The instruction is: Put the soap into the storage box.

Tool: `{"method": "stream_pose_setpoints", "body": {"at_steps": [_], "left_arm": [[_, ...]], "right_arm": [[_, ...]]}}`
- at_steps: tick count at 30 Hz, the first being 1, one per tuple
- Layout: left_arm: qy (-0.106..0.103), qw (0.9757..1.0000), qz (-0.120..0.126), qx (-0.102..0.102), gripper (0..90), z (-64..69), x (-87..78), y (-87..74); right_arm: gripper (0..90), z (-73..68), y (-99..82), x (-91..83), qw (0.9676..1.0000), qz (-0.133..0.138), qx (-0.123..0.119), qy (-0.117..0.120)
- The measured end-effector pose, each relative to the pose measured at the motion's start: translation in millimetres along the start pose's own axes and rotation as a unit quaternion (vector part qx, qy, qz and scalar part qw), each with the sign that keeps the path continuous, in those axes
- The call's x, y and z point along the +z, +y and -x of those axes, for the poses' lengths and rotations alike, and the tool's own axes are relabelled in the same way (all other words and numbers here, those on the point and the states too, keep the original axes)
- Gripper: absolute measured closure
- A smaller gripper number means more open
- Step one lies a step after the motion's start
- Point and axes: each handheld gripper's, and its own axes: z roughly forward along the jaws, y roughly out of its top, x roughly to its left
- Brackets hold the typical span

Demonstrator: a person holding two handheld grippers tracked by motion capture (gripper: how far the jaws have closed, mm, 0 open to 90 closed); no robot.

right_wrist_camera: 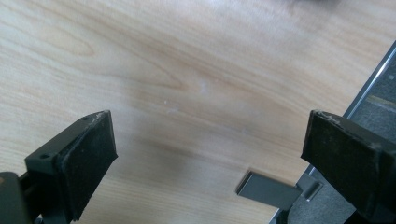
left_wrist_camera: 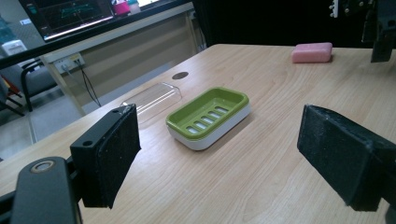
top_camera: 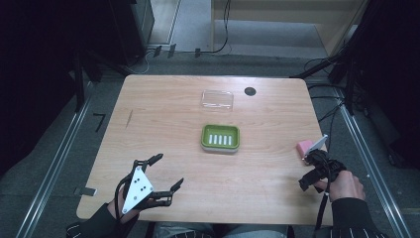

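A green soap dish (top_camera: 220, 137) with a slotted insert stands at the table's middle; the left gripper view has the dish (left_wrist_camera: 208, 116) ahead of the jaws. Its clear lid (top_camera: 217, 99) lies just behind it, and that lid (left_wrist_camera: 152, 99) is left of the dish in the left gripper view. A pink soap bar (top_camera: 303, 147) lies near the right edge, also seen as a soap bar (left_wrist_camera: 312, 52) far off. My left gripper (top_camera: 168, 171) is open and empty at the front left. My right gripper (top_camera: 307, 171) is open just in front of the soap, tilted down over bare wood (right_wrist_camera: 187, 84).
A black round grommet (top_camera: 250, 91) sits in the table top at the back, right of the lid. The table's right edge and a metal bracket (right_wrist_camera: 268, 190) below it lie close to my right gripper. Cables run across the floor behind the table.
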Motion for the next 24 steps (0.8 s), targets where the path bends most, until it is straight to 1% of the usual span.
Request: {"method": "stream_pose_setpoints", "body": {"at_steps": [4,5,7,9,13,17,19,24], "left_arm": [[0.000,1.0000,0.000,0.000,13.6,0.0,0.0,0.0],[0.000,1.0000,0.000,0.000,13.6,0.0,0.1,0.0],[0.000,1.0000,-0.001,0.001,13.6,0.1,0.1,0.1],[0.000,1.0000,0.000,0.000,13.7,0.2,0.0,0.1],[0.000,1.0000,0.001,-0.001,13.6,-0.1,-0.3,-0.1],[-0.001,1.0000,0.001,-0.001,13.6,-0.2,-0.2,-0.2],[-0.001,1.0000,0.001,-0.001,13.6,-0.3,-0.3,-0.2],[-0.001,1.0000,0.001,-0.001,13.6,-0.3,-0.2,-0.3]], "right_arm": [[2.9,1.4,5.0,-2.0,1.0000,0.004,-0.004,-0.001],[2.9,1.2,6.1,-2.7,1.0000,0.005,-0.001,-0.001],[2.9,2.7,8.6,-4.3,1.0000,0.008,-0.005,-0.003],[2.8,2.9,9.4,-5.1,1.0000,0.007,-0.003,-0.003],[2.2,5.0,13.9,-6.7,0.9998,0.016,-0.007,-0.002],[0.7,8.2,20.2,-7.8,0.9998,0.021,-0.004,0.004],[0.7,9.5,21.4,-8.0,0.9997,0.023,-0.004,0.003],[0.4,16.5,28.2,-9.1,0.9995,0.028,0.008,0.007]]}}
